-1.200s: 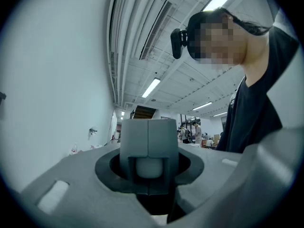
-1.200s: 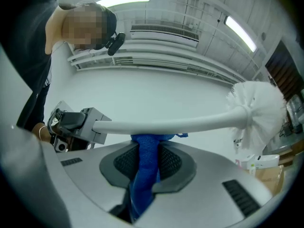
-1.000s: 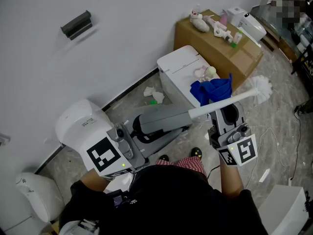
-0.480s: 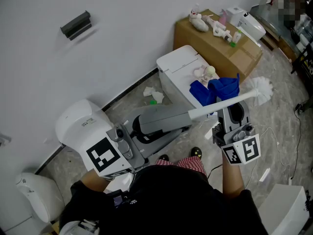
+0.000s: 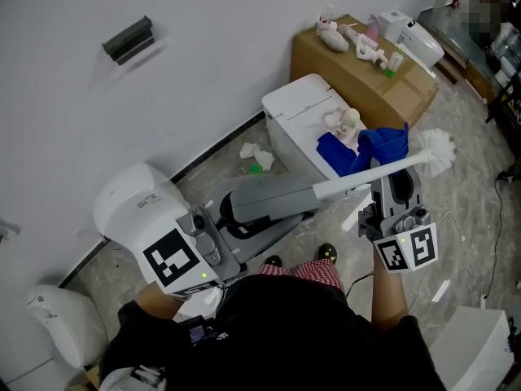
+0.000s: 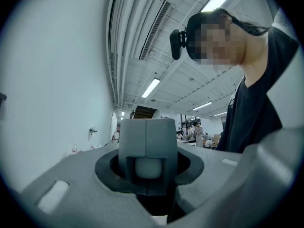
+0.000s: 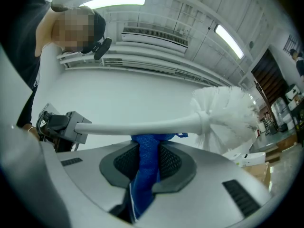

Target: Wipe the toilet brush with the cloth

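I'm clamping left gripper [image 5: 309, 192] on brush [image 5: 366, 173] handle end, steadying shaft; right gripper [image 5: 396, 187] pinching cloth [image 5: 383, 143] tight, pressing it against shaft for wiping.

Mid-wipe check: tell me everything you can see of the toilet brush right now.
The toilet brush is all white and looks plastic: a slim straight shaft ending in a round, fluffy bristle head. It is held nearly level in the air, head to the right in the head view. The left gripper is clamped on its handle end. The blue cloth, pinched in the right gripper, meets the shaft's underside just short of the head.
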Available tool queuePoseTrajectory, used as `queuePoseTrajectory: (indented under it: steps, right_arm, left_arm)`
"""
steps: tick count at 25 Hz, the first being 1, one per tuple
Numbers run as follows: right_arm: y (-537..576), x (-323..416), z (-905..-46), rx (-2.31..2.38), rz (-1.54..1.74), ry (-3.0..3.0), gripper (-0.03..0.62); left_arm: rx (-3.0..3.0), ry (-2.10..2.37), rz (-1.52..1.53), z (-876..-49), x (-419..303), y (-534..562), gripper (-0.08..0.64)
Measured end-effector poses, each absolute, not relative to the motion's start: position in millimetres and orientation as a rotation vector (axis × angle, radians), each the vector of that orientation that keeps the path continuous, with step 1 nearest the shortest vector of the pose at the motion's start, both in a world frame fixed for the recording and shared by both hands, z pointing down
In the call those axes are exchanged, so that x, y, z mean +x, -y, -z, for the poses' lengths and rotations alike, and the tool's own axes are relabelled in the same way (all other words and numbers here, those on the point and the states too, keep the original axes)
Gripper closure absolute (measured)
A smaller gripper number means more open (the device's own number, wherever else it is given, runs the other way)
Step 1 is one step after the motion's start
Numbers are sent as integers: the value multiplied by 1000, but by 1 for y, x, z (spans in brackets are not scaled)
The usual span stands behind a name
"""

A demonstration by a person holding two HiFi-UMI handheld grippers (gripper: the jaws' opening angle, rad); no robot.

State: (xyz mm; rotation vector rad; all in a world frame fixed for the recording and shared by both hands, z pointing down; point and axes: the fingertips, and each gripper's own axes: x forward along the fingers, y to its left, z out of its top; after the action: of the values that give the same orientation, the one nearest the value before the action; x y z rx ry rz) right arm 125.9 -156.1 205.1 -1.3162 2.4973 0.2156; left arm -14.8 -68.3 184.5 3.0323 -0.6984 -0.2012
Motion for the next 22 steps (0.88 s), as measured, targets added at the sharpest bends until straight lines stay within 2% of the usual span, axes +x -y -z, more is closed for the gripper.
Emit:
queuePoseTrajectory:
  steps: [22]
  right_arm:
    - [163, 148, -214, -1377, -156, -2445, 522]
  left_arm:
    - [3058, 684, 227, -186, -16, 69, 396]
